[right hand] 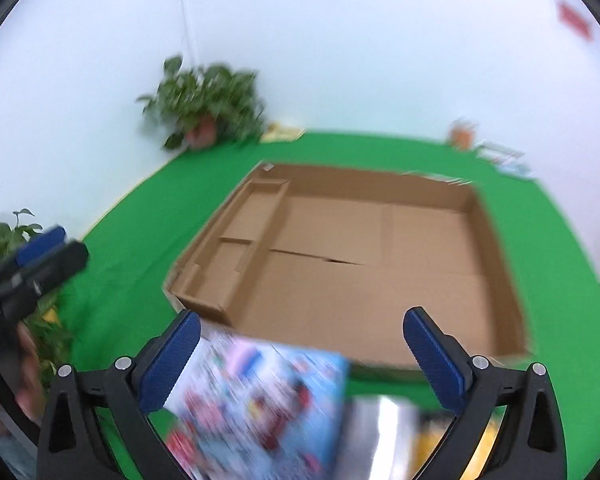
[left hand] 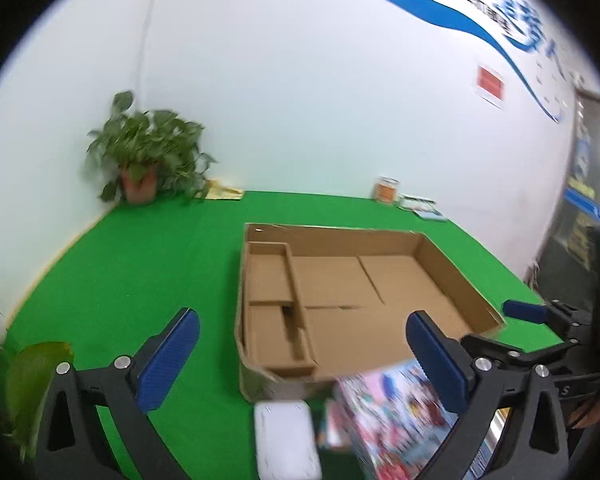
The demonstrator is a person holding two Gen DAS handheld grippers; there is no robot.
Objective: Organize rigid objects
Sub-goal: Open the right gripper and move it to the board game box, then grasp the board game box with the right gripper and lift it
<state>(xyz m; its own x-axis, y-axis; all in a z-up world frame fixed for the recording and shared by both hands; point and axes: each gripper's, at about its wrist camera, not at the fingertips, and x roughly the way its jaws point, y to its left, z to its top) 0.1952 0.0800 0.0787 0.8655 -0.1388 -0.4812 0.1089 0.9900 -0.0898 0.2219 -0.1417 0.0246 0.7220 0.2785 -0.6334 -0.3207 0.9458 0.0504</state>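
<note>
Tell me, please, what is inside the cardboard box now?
The cardboard box holds no objects, only its cardboard dividers along one side. The colourful box in front covers part of its near wall, so that strip stays unseen.

- Left tool (left hand: 302, 354): two black angular arms, each tipped with a blue ribbed pad.
- Silver round screws sit on the black arms of both tools.
- Right tool (right hand: 302, 354): same black frame, same blue textured pads.

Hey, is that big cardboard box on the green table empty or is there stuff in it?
Empty. The cardboard box shows only bare brown floor and its own dividers, in both views.
</note>
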